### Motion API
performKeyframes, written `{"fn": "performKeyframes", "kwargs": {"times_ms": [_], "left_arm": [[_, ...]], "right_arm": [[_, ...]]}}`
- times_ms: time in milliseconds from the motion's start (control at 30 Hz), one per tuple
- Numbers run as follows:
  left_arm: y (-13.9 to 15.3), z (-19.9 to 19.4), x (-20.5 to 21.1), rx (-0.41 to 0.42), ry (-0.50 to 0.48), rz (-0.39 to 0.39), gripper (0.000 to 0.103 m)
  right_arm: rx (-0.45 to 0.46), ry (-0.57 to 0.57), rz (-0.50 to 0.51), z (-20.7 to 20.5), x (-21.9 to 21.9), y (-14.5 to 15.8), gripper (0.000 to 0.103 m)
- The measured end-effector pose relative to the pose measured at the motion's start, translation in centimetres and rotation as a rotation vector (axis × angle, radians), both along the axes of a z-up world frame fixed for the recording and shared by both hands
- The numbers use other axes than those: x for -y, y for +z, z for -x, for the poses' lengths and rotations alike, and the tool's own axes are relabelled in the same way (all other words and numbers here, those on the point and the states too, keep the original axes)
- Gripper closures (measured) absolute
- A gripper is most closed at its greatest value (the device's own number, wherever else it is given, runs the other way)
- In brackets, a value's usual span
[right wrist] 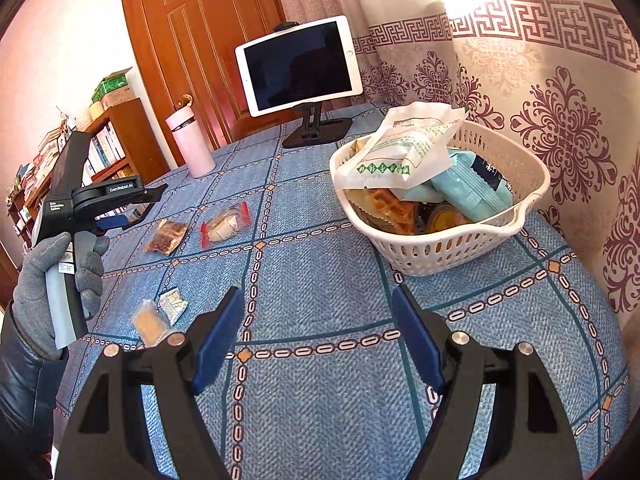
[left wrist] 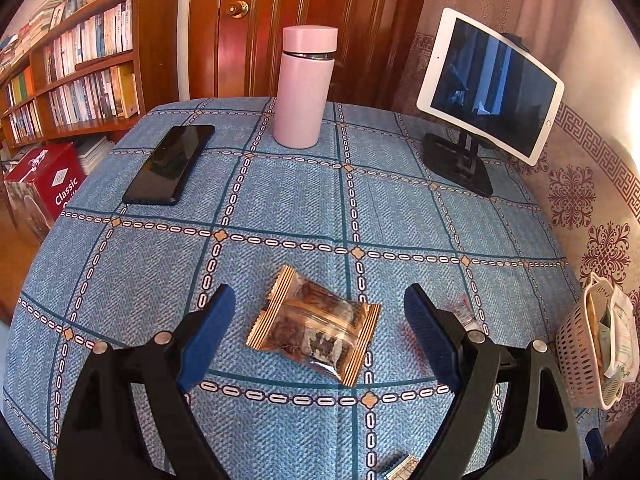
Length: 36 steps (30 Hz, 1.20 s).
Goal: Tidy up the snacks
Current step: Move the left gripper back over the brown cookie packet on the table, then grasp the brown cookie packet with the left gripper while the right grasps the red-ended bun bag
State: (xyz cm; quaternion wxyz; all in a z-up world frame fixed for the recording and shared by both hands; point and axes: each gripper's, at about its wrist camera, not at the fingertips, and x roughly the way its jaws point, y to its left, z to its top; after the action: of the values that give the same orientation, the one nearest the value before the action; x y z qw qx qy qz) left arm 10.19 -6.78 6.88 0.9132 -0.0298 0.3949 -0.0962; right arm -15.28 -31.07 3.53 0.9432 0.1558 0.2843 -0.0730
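My left gripper (left wrist: 320, 306) is open above the blue checked tablecloth, its fingers on either side of a gold-edged brown snack packet (left wrist: 314, 330) that lies flat; it is not touching it. That packet shows in the right wrist view (right wrist: 166, 237), beside a red-edged packet (right wrist: 225, 224). Two small packets (right wrist: 160, 314) lie nearer the left front. My right gripper (right wrist: 318, 320) is open and empty over bare cloth, in front of a white perforated basket (right wrist: 524, 196) holding several snack bags. The left gripper (right wrist: 116, 216) shows in the right view, held by a gloved hand.
A pink flask (left wrist: 306, 88), a black phone (left wrist: 170, 164) and a tablet on a black stand (left wrist: 490, 84) stand at the back of the table. The basket (left wrist: 580, 356) sits at the right edge. A bookshelf (left wrist: 72, 76) and wooden door are behind.
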Motion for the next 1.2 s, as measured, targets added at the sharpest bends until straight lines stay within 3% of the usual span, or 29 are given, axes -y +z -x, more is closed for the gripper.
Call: {"fn": "performKeyframes", "kwargs": {"times_ms": [533,1200], "left_arm": [[-4.9,-5.7,0.2,-0.143,0.163,-0.077,0.016],[-5.2,-1.5,-2.3,-0.144,0.136,-0.143,0.016]], "right_arm": [[-0.018,0.027,-0.007,-0.7,-0.8,-0.7,0.027],[-0.016,0.050,-0.011,-0.9,-1.4,-0.8,0.027]]}}
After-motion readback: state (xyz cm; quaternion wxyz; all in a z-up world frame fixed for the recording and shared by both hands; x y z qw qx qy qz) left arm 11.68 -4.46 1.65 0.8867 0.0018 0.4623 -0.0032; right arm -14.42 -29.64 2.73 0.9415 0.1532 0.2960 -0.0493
